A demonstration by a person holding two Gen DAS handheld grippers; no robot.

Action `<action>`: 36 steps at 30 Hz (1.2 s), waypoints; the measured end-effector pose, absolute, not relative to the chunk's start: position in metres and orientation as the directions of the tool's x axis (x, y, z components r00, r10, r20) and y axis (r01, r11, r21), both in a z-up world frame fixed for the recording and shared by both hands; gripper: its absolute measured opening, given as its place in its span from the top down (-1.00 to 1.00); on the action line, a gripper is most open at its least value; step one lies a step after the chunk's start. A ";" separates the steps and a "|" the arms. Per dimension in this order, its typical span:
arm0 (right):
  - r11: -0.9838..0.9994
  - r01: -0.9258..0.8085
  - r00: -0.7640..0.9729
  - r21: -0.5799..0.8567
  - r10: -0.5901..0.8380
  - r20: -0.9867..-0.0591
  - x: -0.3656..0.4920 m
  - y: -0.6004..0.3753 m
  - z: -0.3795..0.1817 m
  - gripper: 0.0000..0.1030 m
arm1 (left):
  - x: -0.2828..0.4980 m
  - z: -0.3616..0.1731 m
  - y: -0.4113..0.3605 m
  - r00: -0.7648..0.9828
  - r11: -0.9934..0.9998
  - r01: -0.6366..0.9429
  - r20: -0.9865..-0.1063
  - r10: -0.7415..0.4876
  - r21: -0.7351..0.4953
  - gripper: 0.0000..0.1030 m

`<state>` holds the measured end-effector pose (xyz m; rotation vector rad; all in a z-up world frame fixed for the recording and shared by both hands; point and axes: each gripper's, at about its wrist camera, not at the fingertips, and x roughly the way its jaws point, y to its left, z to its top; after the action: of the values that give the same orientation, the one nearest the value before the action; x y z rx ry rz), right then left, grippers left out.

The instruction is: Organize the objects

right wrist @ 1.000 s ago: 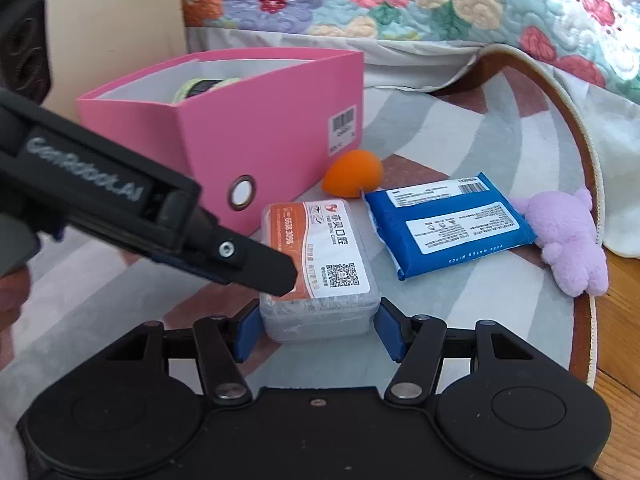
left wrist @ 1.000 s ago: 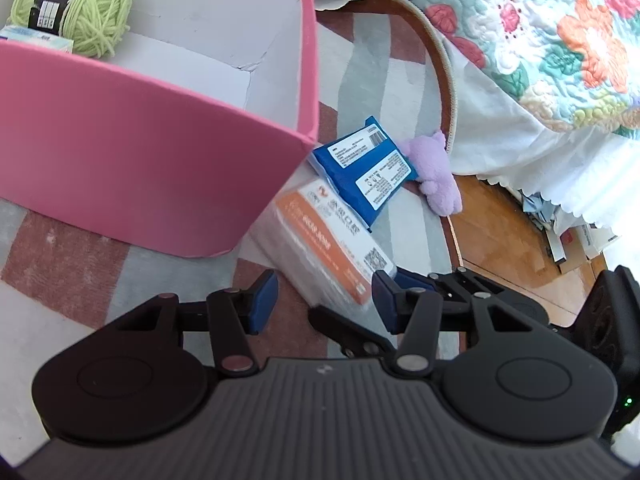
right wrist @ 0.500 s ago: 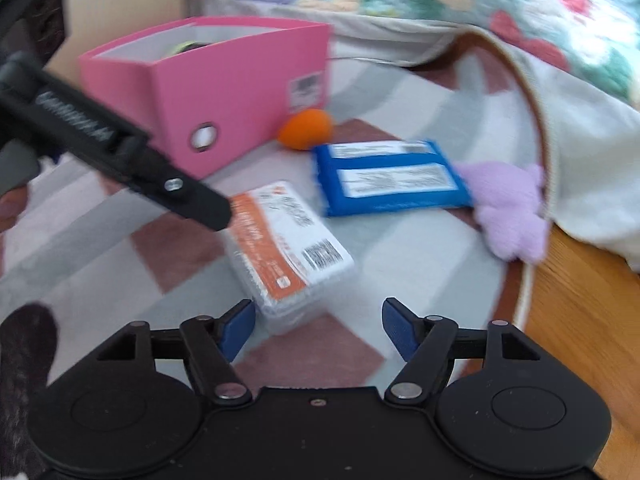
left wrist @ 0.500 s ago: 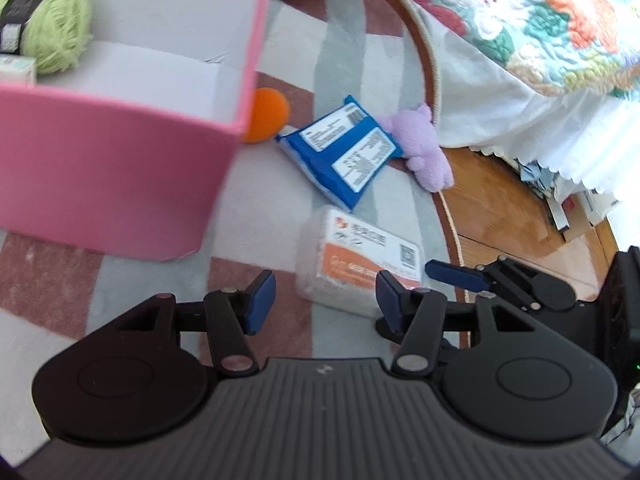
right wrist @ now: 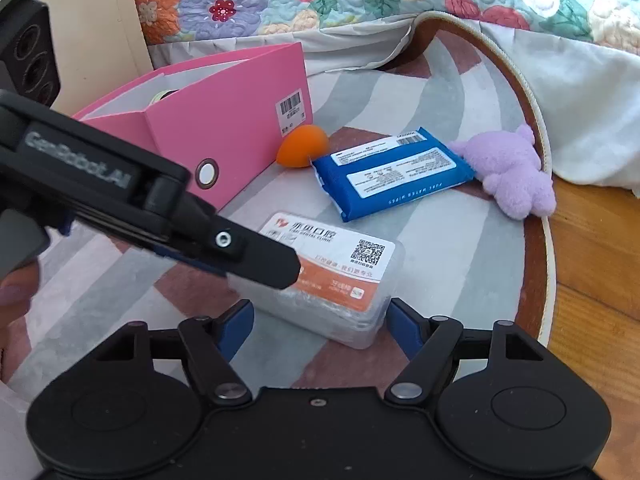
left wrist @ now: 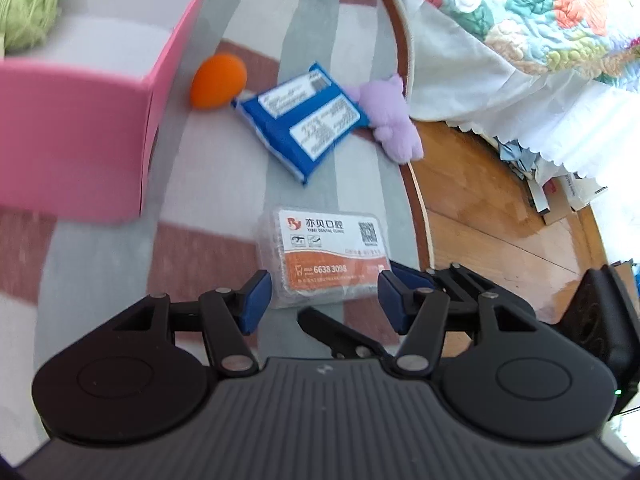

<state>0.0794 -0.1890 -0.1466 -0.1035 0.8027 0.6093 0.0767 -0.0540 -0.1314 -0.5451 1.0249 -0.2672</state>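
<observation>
I have both grippers converging on the clear plastic dental floss box [right wrist: 320,280], which lies flat on the rug [right wrist: 460,248] with its label up, in front of the pink storage box [right wrist: 224,120]. The pink box already holds a skein of green yarn [left wrist: 28,16], so I judge it to be the bin the loose items go into. An orange makeup sponge [right wrist: 304,146], a blue pack of wet wipes [right wrist: 392,172] and a purple plush toy [right wrist: 512,172] sit on the rug beyond, each touching the next.

My right gripper [right wrist: 320,324] has the near end of the floss box between its fingers, which are opening and stand clear of the box on both sides. My left gripper [left wrist: 324,300] comes in from the other side with its fingers about half open, straddling the box's end; I see narrow gaps there, so neither tool has hold of anything.
</observation>
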 end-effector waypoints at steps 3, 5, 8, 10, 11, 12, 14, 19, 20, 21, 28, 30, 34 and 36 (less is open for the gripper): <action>0.821 -0.550 0.527 0.149 0.481 -0.700 0.078 -0.193 -0.147 -0.52 | 0.076 -0.133 -0.055 0.490 0.833 -0.051 -0.741 -0.460 -0.551 -0.09; 0.829 -0.530 0.517 0.177 0.482 -0.707 0.079 -0.196 -0.146 -0.56 | 0.080 -0.134 -0.055 0.482 0.846 -0.075 -0.762 -0.432 -0.527 -0.09; 0.849 -0.499 0.534 0.173 0.458 -0.710 0.078 -0.196 -0.142 -0.58 | 0.085 -0.136 -0.053 0.488 0.890 -0.096 -0.800 -0.348 -0.446 -0.11; 0.850 -0.497 0.553 0.174 0.465 -0.692 0.074 -0.197 -0.138 -0.59 | 0.087 -0.139 -0.048 0.491 0.874 -0.112 -0.791 -0.365 -0.472 -0.09; 0.847 -0.501 0.554 0.180 0.473 -0.685 0.073 -0.197 -0.137 -0.60 | 0.089 -0.140 -0.047 0.488 0.865 -0.120 -0.788 -0.376 -0.487 -0.09; 0.844 -0.504 0.551 0.185 0.479 -0.683 0.072 -0.196 -0.136 -0.64 | 0.090 -0.141 -0.046 0.488 0.859 -0.121 -0.783 -0.385 -0.498 -0.02; 0.840 -0.510 0.542 0.186 0.482 -0.688 0.072 -0.192 -0.135 -0.69 | 0.093 -0.139 -0.049 0.492 0.857 -0.100 -0.774 -0.399 -0.505 0.17; 0.868 -0.468 0.554 0.167 0.435 -0.709 0.075 -0.182 -0.138 -0.81 | 0.097 -0.140 -0.056 0.507 0.858 -0.111 -0.771 -0.385 -0.502 0.15; 0.872 -0.462 0.555 0.160 0.425 -0.715 0.075 -0.179 -0.140 -0.82 | 0.096 -0.141 -0.055 0.508 0.852 -0.118 -0.768 -0.389 -0.510 0.14; 0.877 -0.458 0.559 0.147 0.413 -0.719 0.075 -0.176 -0.141 -0.84 | 0.097 -0.143 -0.054 0.508 0.846 -0.124 -0.766 -0.394 -0.518 0.12; 0.904 -0.383 0.601 0.190 0.400 -0.691 0.076 -0.177 -0.150 -0.87 | 0.098 -0.147 -0.049 0.511 0.833 -0.132 -0.757 -0.407 -0.537 0.06; 0.905 -0.387 0.609 0.176 0.394 -0.688 0.074 -0.176 -0.150 -0.87 | 0.097 -0.148 -0.048 0.516 0.831 -0.129 -0.753 -0.409 -0.540 0.05; 0.908 -0.384 0.610 0.167 0.385 -0.693 0.073 -0.176 -0.149 -0.87 | 0.097 -0.151 -0.045 0.518 0.819 -0.133 -0.744 -0.423 -0.558 0.03; 0.905 -0.390 0.610 0.169 0.391 -0.689 0.071 -0.176 -0.149 -0.81 | 0.097 -0.151 -0.045 0.519 0.821 -0.127 -0.743 -0.423 -0.556 0.04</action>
<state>0.0711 -0.1756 -0.1485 0.0019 0.7962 0.4509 0.0971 -0.0453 -0.1509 -0.6061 1.0252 -0.1911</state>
